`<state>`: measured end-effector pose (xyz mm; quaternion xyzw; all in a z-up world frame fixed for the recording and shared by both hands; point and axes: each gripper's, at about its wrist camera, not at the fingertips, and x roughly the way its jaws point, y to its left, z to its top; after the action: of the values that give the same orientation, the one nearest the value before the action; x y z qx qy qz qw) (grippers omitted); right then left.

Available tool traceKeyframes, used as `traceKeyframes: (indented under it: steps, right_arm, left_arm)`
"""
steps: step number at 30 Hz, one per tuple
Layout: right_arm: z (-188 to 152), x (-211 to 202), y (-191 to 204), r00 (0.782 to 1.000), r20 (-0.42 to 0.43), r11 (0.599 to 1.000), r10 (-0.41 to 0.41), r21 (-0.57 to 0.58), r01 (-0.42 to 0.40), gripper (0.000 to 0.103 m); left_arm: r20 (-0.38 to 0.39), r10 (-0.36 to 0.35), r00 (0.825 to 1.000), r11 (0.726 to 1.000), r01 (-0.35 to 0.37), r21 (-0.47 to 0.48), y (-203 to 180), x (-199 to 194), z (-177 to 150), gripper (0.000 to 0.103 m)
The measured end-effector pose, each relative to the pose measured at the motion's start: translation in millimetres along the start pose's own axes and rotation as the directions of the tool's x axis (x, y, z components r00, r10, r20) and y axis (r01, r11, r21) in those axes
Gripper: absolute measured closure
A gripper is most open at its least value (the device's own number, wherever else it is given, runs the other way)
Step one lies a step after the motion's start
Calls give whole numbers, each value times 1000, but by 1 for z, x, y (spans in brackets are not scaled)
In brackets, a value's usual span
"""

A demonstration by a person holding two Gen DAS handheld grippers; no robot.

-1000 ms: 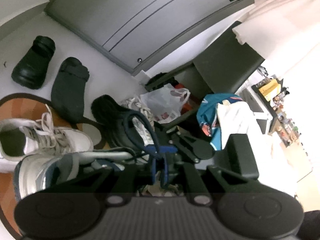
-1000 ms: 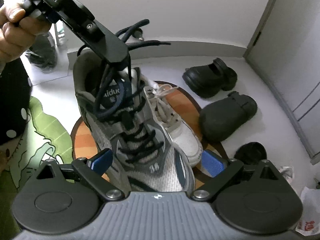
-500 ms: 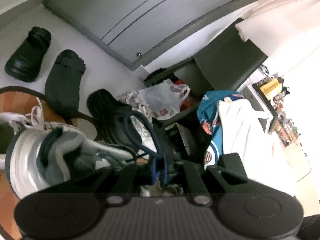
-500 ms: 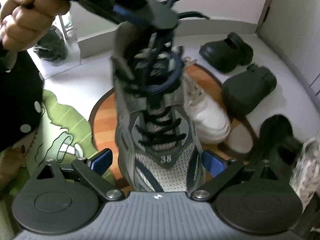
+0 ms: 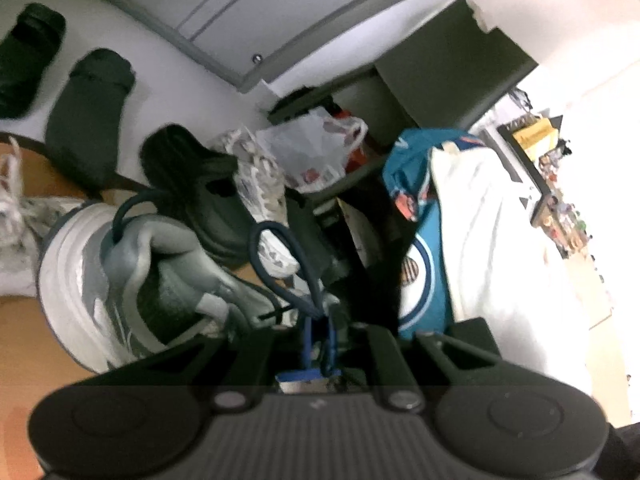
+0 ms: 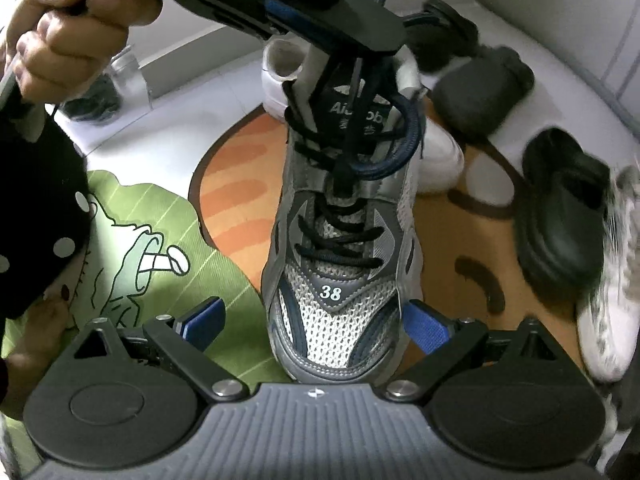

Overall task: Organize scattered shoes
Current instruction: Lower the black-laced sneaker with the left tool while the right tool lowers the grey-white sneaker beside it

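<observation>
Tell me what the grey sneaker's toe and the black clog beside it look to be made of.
Grey sneaker: the toe looks like woven mesh, with an open grid of holes, framed by smoother, probably synthetic grey and navy overlays. Black clog: likely moulded foam or rubber, a seamless one-piece body with a dull sheen.

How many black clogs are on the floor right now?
3. One black clog lies at the mat's right edge beside a speckled white shoe; a second sits further back; a third behind it, partly hidden by the left gripper. More may be out of view.
</observation>
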<state>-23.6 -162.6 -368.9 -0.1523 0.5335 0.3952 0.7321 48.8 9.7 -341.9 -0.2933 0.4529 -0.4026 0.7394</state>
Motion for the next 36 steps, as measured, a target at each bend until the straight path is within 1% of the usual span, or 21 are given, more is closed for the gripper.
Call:
traceKeyframes:
  steps: [5, 8, 10, 16, 20, 21, 25, 28, 31, 36]
  right_arm:
    - [-20, 0, -9, 999, -24, 997, -42, 71, 44, 4]
    - [-30, 2, -14, 998, -36, 993, -52, 106, 56, 4]
    - [-38, 5, -17, 998, -44, 987, -54, 151, 60, 4]
    - [-53, 22, -18, 996, -80, 979, -36, 195, 51, 4]
    - [-59, 35, -19, 994, -103, 979, -20, 198, 41, 4]
    - [-61, 37, -19, 994, -106, 978, -17, 203, 38, 4]
    - [-65, 41, -24, 995, -97, 969, -12, 244, 35, 4]
    - [-68, 39, -27, 996, -92, 961, -4, 274, 29, 4]
    - [-70, 37, -31, 996, -89, 953, 0, 301, 27, 5]
    - [-79, 32, -37, 995, -101, 940, -13, 338, 46, 4]
  left_arm:
    - [-53, -15, 998, 1000, 15, 8, -2, 27, -5, 95]
    - [-73, -22, 997, 1000, 23, 10, -2, 39, -8, 95]
    - [-91, -28, 995, 1000, 28, 5, -1, 50, -11, 95]
    - [-139, -25, 990, 1000, 27, 12, 6, 72, -17, 95]
    - [-185, -10, 983, 1000, 14, 20, 14, 90, -22, 95]
    - [-196, -15, 980, 1000, 19, 15, 16, 95, -24, 95]
    - [-201, -40, 979, 999, 42, 5, 16, 102, -24, 95]
    - [-220, -57, 974, 997, 65, 30, 10, 110, -22, 95]
    - [-241, -85, 967, 995, 95, 30, 6, 117, -23, 95]
    - [-268, -93, 959, 992, 113, 58, -1, 132, -25, 95]
